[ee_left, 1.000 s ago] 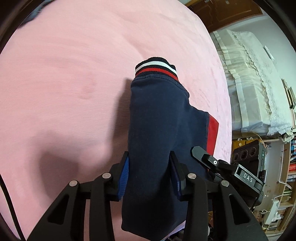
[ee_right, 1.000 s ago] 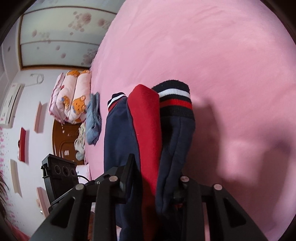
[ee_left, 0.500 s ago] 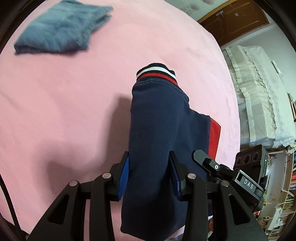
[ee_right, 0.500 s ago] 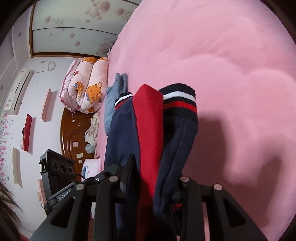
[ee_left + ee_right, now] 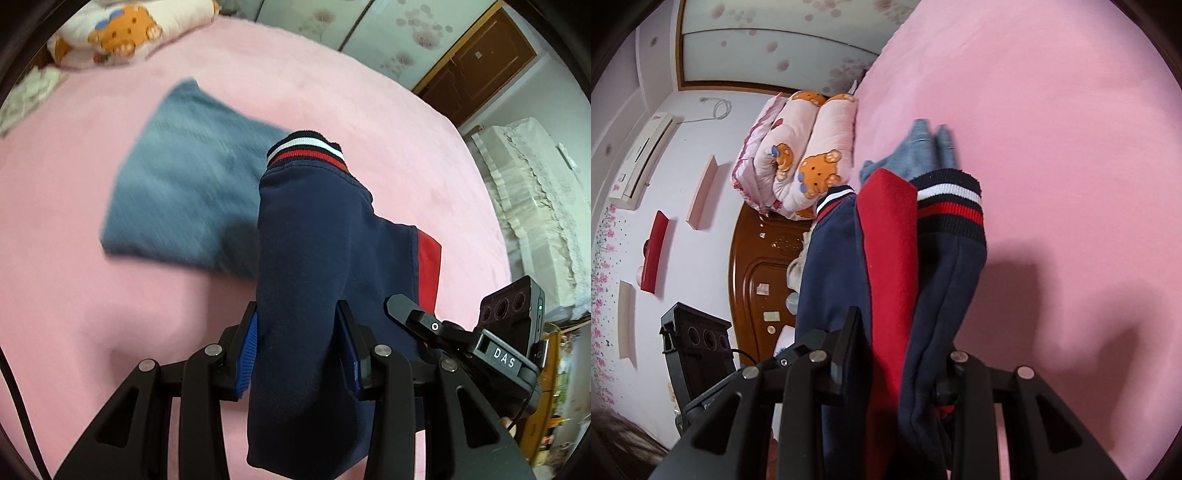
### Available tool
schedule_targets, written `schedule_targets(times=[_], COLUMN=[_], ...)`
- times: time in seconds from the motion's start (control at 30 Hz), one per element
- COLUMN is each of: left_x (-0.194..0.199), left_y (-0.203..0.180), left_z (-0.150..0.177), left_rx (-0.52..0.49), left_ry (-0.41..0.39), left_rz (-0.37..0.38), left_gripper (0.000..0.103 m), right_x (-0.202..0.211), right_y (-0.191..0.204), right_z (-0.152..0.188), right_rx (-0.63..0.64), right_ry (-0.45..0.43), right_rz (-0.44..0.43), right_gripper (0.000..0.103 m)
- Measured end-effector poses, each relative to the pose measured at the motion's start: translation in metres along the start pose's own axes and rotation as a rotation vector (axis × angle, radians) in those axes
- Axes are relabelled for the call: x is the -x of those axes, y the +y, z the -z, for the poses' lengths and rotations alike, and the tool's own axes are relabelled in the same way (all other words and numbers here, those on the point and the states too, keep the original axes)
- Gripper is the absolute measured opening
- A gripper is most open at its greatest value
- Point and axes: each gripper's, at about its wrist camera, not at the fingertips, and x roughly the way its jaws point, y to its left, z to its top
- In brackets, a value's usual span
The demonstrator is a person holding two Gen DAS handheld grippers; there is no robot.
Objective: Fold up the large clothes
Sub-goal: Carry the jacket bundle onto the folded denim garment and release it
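A folded navy garment (image 5: 306, 251) with a red panel and a striped navy, white and red cuff hangs above the pink bed (image 5: 74, 295). My left gripper (image 5: 299, 332) is shut on its navy folds, blue pads pressing both sides. In the right wrist view the same navy garment (image 5: 945, 295) shows its red panel and striped cuff, and my right gripper (image 5: 905, 343) is shut on that bundle. A folded blue-grey garment (image 5: 184, 192) lies flat on the bed just beyond and left of the held one, and the blue-grey garment (image 5: 919, 151) peeks out behind the cuff.
A rolled bear-print quilt (image 5: 798, 158) lies at the bed's head by a brown wooden headboard (image 5: 757, 273). White covered furniture (image 5: 528, 206) stands past the bed's right edge. Pink bedsheet (image 5: 1071, 147) spreads wide to the right.
Both grippers carried the navy garment across the bed toward its head. The blue-grey folded garment came from the far corner to just beneath the cuff, and the bear quilt came into view.
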Motion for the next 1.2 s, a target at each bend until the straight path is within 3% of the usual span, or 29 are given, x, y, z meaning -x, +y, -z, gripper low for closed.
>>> schedule_targets(times=[0.2, 0.3, 0.33, 0.4, 0.47, 0.53, 0.57, 0.67, 0.8, 0.9, 1.03, 1.13, 1.2], left_x=[0.007, 0.002, -0.002, -0.017, -0.036, -0.049, -0.053, -0.069, -0.089, -0.102, -0.118, -0.136, -0.145], left_y=[0.041, 0.049, 0.054, 0.068, 0.082, 0.097, 0.104, 0.108, 0.118, 0.120, 0.112, 0.107, 0.108], left_z=[-0.078, -0.106, -0.112, -0.125, -0.134, -0.130, -0.128, -0.110, -0.097, -0.094, -0.097, -0.102, -0.103], left_rx=[-0.080, -0.122, -0.130, -0.119, -0.083, -0.049, -0.023, 0.021, 0.058, 0.079, 0.081, 0.087, 0.099], left_ry=[-0.095, -0.136, -0.141, -0.122, -0.086, -0.068, -0.059, -0.020, 0.029, 0.051, 0.075, 0.107, 0.117], left_rz=[-0.110, -0.166, -0.174, -0.129, -0.183, -0.178, -0.159, -0.130, -0.121, -0.046, 0.046, 0.044, 0.046], left_gripper=[0.037, 0.020, 0.012, 0.012, 0.012, 0.012, 0.012, 0.012, 0.012, 0.018, 0.036, 0.062, 0.064], right_x=[-0.070, -0.097, -0.106, -0.123, -0.146, -0.174, -0.177, -0.165, -0.140, -0.134, -0.135, -0.137, -0.139], right_y=[0.037, 0.050, 0.056, 0.061, 0.058, 0.050, 0.045, 0.032, 0.006, -0.014, -0.018, -0.010, -0.006], right_z=[-0.046, -0.066, -0.074, -0.087, -0.095, -0.100, -0.102, -0.107, -0.120, -0.130, -0.135, -0.134, -0.134], right_rx=[0.037, 0.074, 0.096, 0.142, 0.185, 0.224, 0.225, 0.195, 0.133, 0.082, 0.071, 0.136, 0.184], right_ry=[-0.026, -0.046, -0.056, -0.076, -0.072, -0.041, -0.051, -0.084, -0.114, -0.075, -0.014, 0.005, 0.014], right_rz=[-0.034, -0.040, -0.031, -0.054, -0.086, -0.001, -0.011, -0.018, 0.130, 0.159, 0.146, 0.190, 0.218], right_gripper=[0.028, 0.028, 0.028, 0.026, 0.026, 0.024, 0.024, 0.024, 0.024, 0.027, 0.028, 0.028, 0.026])
